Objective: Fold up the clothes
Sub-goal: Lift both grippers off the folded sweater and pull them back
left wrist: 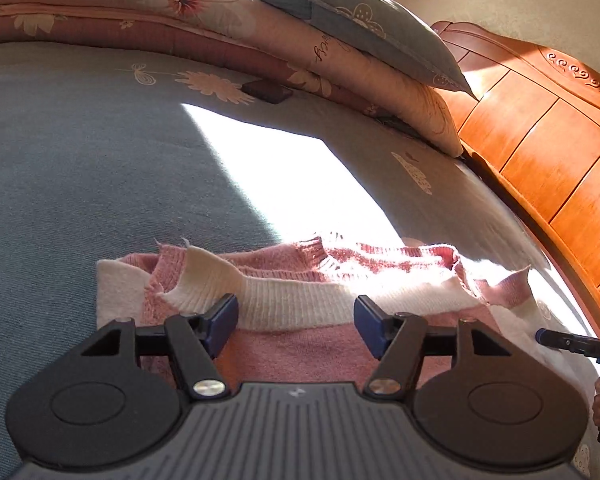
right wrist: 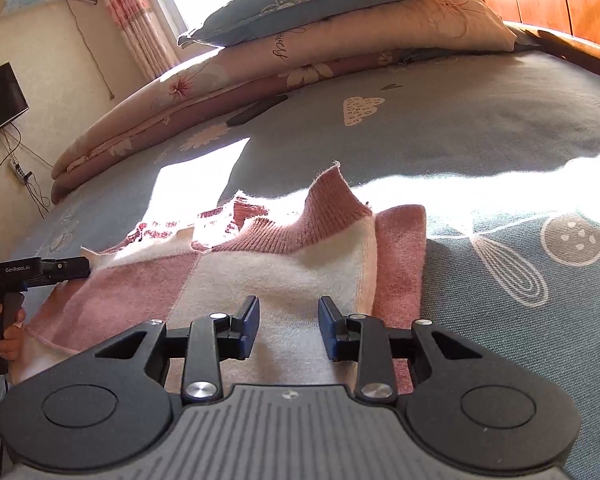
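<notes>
Both grippers hovering over the half-folded sweater on the bed

Our left gripper (left wrist: 296, 322) and right gripper (right wrist: 288, 326) both have fingers released, nothing pinched. We see the pink-and-white sweater (right wrist: 260, 272) lying flat on the blue bed (right wrist: 480, 140), long axis running across from one gripper to the other, its cloth directly under and just ahead of both.

"genrobot.ai" stands on the left gripper (right wrist: 66, 270); "das" on the right gripper (left wrist: 540, 336).
</notes>
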Available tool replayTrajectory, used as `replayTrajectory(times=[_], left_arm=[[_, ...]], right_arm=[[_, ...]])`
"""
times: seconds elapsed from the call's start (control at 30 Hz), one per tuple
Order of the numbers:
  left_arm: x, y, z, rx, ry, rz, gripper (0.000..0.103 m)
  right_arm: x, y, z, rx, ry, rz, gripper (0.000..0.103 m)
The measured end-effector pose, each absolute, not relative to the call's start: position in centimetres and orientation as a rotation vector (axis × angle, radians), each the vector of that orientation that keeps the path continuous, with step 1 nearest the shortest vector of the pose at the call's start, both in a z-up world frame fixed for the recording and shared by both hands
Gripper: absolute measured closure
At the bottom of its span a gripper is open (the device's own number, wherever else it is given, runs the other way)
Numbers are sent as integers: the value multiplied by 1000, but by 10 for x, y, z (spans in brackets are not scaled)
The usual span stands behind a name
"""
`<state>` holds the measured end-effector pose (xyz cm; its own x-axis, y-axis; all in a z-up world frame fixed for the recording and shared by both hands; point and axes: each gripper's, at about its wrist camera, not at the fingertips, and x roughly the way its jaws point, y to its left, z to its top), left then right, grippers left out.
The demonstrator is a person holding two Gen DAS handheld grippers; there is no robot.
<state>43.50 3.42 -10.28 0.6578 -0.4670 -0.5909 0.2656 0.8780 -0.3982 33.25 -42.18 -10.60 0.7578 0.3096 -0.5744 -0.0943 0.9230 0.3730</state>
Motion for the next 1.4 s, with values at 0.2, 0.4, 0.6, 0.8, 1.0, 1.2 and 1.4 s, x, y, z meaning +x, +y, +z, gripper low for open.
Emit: replayTrajectory(times=[0.2,0.4,0.6,0.8,1.0,1.2,1.4], left_arm=[[421,37,-101,-267,743,-438,32],[402,38,-99,-215,760,-411,32],[372,25,-83,-131,745,-412,22],[350,14,-81,-62,760,-398,18],[331,14,-82,-11,761,-330,13],[321,7,-88,14,770,-317,11],[311,10,-90,20,740,-312,9]], right_arm=[[353,-413,-87,201,615,216,65],[391,-424,-104,214,675,138,69],[396,-419,-86,273,635,172,68],[426,-433,-111,329,734,91,76],[382,-439,-89,421,705,199,73],[348,-448,-106,420,813,181,93],[321,-422,-82,356,778,206,76]])
